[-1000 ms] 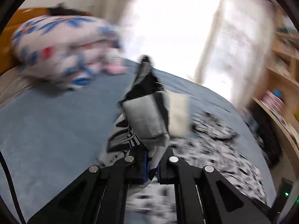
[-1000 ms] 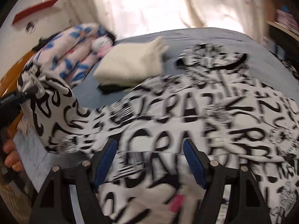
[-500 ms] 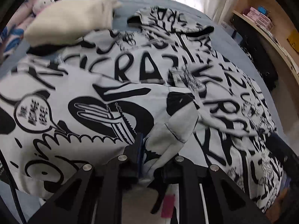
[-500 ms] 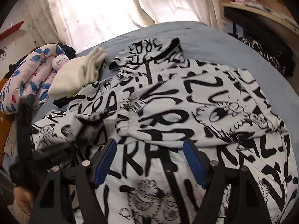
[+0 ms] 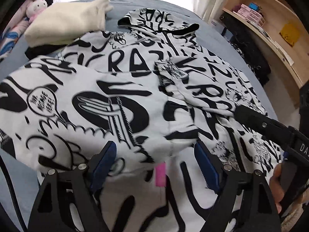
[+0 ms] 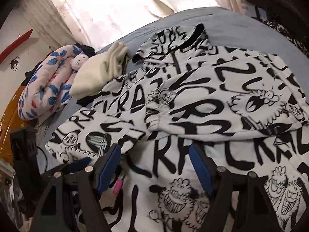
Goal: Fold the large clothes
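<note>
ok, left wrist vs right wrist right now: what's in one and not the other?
Left wrist only: the wooden shelves at the right edge, the right claw over the hoodie, and a hand behind it. Right wrist only: the floral quilt rolled up at the left, and a red shelf on the wall. Both: the black-and-white hoodie on the blue bed, the cream sweater, the plush toy and the curtains.

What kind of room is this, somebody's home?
Most likely a bedroom in a home. The printed hoodie lies spread on a bed with a blue sheet, a flowered quilt and a plush toy sit near the curtained window.
</note>
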Available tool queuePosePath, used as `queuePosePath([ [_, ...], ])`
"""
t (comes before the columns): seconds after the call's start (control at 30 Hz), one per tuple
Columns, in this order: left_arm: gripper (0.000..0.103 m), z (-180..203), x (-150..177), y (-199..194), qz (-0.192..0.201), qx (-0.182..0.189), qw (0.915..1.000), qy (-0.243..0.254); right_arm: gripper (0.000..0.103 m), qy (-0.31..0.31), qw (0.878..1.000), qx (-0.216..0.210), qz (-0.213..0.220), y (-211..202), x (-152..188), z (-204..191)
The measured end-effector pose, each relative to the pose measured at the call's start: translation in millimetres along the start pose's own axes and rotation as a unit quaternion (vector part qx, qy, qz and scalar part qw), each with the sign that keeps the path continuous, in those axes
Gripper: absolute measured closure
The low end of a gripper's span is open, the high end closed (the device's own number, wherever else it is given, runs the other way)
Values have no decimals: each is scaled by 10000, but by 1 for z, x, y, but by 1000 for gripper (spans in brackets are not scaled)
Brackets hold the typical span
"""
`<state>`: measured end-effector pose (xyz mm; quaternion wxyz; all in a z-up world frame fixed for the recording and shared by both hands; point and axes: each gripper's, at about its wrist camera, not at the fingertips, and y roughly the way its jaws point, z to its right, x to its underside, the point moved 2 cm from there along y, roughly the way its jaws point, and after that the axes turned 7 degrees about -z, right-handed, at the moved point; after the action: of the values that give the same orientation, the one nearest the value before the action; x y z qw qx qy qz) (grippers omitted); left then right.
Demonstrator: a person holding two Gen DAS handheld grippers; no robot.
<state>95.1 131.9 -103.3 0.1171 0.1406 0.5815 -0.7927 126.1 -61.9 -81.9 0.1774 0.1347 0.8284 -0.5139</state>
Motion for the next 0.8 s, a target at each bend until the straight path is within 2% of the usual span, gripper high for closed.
queuePosePath([
  [0.2, 21, -4, 17, -37, 253, 166, 9995, 91, 29, 152, 9984, -391, -368, 14, 5, -4],
  [0.33, 21, -28, 33, -76, 640, -11, 9979, -61, 29, 402, 9920, -871, -815, 34, 10, -7],
  [0.43, 21, -60, 47, -92, 769, -431, 9951, -437, 29, 519, 9863, -1119, -1094, 53, 12, -14],
  [0.6, 21, -109, 57, -87, 682, -462, 9891, -1220, 31, 657, 9766, -1384, -1506, 90, 0, -29],
  [0.63, 21, -120, 58, -84, 684, -437, 9867, -1412, 48, 620, 9743, -1454, -1603, 98, -3, -35],
  [0.67, 21, -125, 58, -80, 680, -436, 9852, -1513, 72, 458, 9744, -1386, -1711, 104, -7, -44],
  [0.7, 21, -133, 56, -75, 660, -424, 9826, -1681, 85, 191, 9768, -1211, -1757, 107, -11, -54],
  [0.73, 21, -138, 54, -70, 637, -418, 9811, -1780, 87, 12, 9779, -1160, -1740, 105, -16, -61],
  [0.8, 22, -144, 47, -59, 622, -456, 9784, -1919, 89, -461, 9850, -1001, -1330, 86, -32, -82],
])
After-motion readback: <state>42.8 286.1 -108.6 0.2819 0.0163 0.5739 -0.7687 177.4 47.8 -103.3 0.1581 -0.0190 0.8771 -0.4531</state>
